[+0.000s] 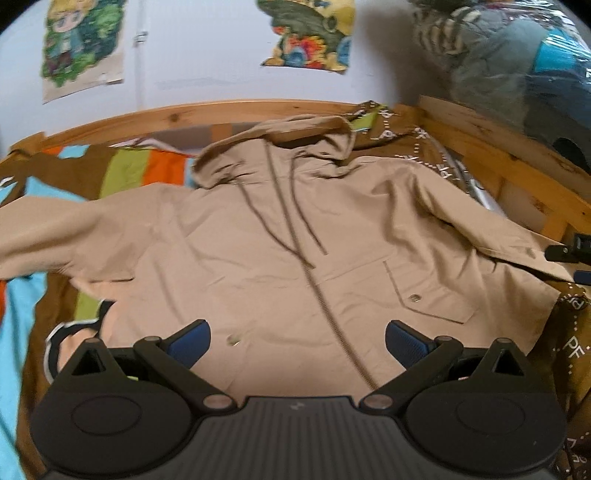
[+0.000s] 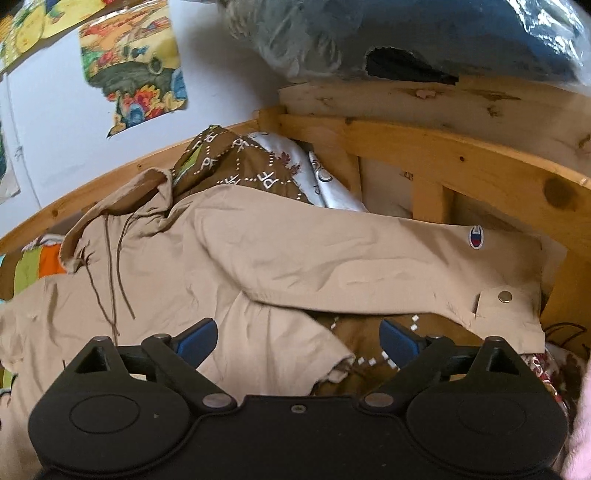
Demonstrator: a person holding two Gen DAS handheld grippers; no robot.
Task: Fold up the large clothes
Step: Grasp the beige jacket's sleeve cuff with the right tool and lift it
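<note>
A large tan hooded jacket [image 1: 280,236] lies spread front-up on the bed, hood toward the wall, zipper closed, sleeves out to both sides. My left gripper [image 1: 297,345] is open and empty, hovering over the jacket's lower front near the hem. In the right wrist view the jacket [image 2: 258,258] shows its right sleeve [image 2: 424,269], with a logo patch and snap cuff, stretched toward the bed frame. My right gripper [image 2: 299,343] is open and empty above the jacket's bottom right corner and the bedspread.
A brown patterned bedspread [image 2: 240,162] with striped colours [image 1: 125,173] covers the bed. The wooden bed frame [image 1: 509,162] runs along the wall and the right side [image 2: 461,155]. Bagged bundles [image 1: 517,62] sit on the frame. Posters [image 1: 310,33] hang on the wall.
</note>
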